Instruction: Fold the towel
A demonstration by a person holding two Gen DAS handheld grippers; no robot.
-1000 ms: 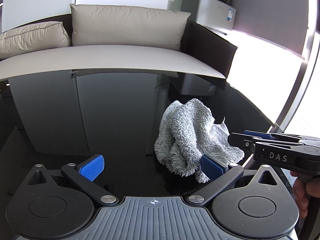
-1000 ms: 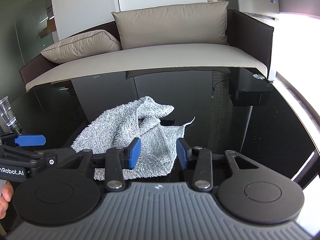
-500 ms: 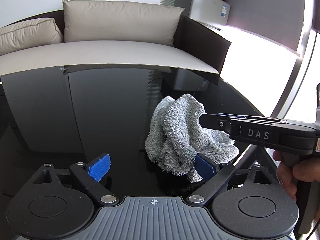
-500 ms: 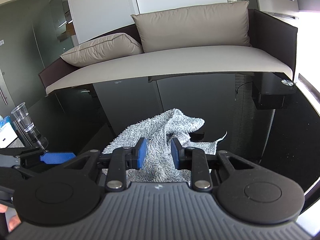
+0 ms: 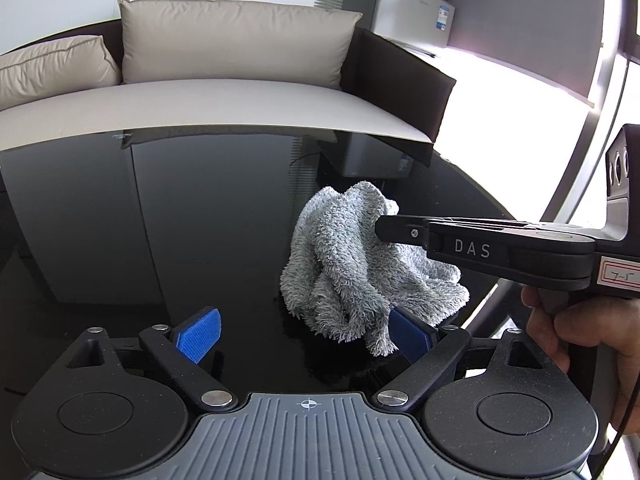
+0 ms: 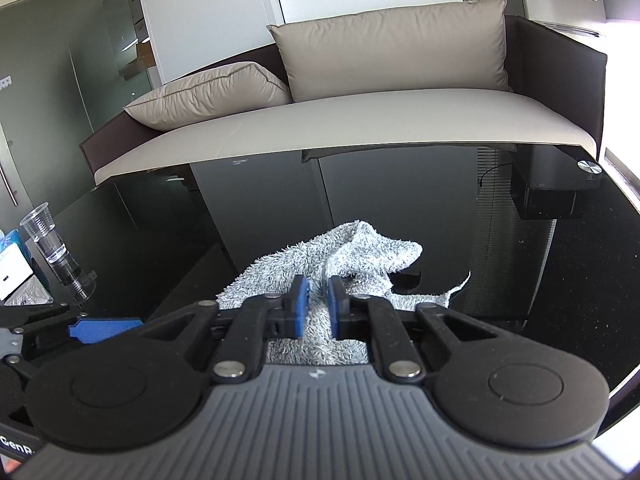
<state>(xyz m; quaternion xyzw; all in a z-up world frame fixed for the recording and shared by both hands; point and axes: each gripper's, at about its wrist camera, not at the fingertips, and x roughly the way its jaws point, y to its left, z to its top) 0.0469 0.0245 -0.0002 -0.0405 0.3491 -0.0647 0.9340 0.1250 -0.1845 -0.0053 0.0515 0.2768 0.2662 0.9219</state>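
A crumpled grey towel (image 5: pixel 352 268) lies bunched on the black glass table (image 5: pixel 200 220). My left gripper (image 5: pixel 304 336) is open, low over the table; its right pad touches the towel's near edge. In the left wrist view my right gripper (image 5: pixel 390 228) comes in from the right with its tips at the towel's raised top. In the right wrist view the right gripper (image 6: pixel 318 304) has its blue pads closed on a fold of the towel (image 6: pixel 360 252), which rises toward it.
A beige sofa (image 5: pixel 224 92) with cushions stands behind the table. A clear plastic cup (image 6: pixel 52 244) and a white-and-blue box (image 6: pixel 12 260) sit at the table's left. The table's right edge (image 6: pixel 624 196) is close to the towel.
My right gripper moved up over the towel and closed from half open onto a fold, lifting it. The towel bunched taller. My left gripper stayed open by the near edge.
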